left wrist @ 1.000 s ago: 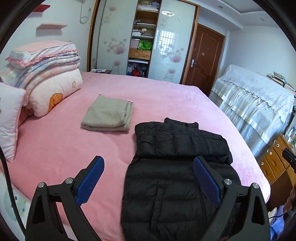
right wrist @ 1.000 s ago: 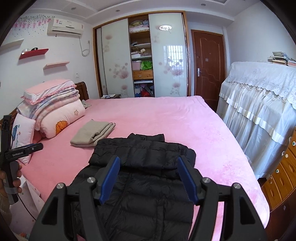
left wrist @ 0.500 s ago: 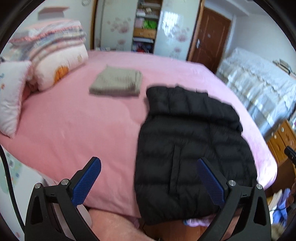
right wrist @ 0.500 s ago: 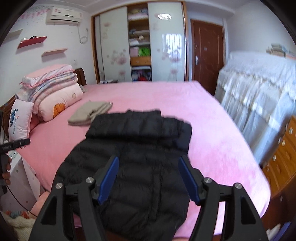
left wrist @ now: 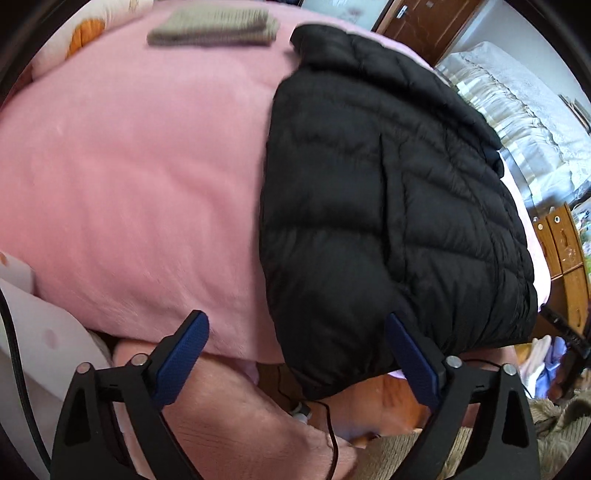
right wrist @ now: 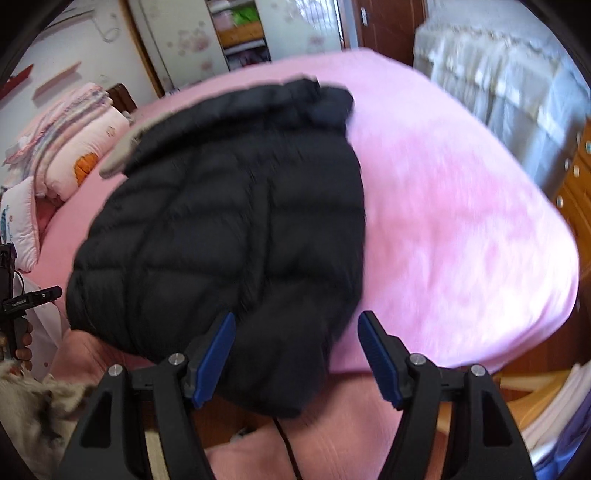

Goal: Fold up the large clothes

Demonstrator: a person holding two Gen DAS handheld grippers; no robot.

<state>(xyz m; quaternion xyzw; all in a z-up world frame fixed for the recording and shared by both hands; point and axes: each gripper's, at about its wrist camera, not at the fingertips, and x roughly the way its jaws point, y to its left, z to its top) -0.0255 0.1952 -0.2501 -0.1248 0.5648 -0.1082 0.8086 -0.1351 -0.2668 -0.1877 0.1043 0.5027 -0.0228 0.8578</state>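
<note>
Home bedroom; pink bed [right wrist: 461, 221]; wardrobe [right wrist: 192, 40]

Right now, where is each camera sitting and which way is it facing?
Left wrist: on the left gripper, tilted down at the black jacket hem on the pink bed; open fingers, the person's legs below.
Right wrist: on the right gripper, tilted down over the jacket hem; open fingers, a hand at far left.
Shared: jacket, bed, folded grey garment.
</note>
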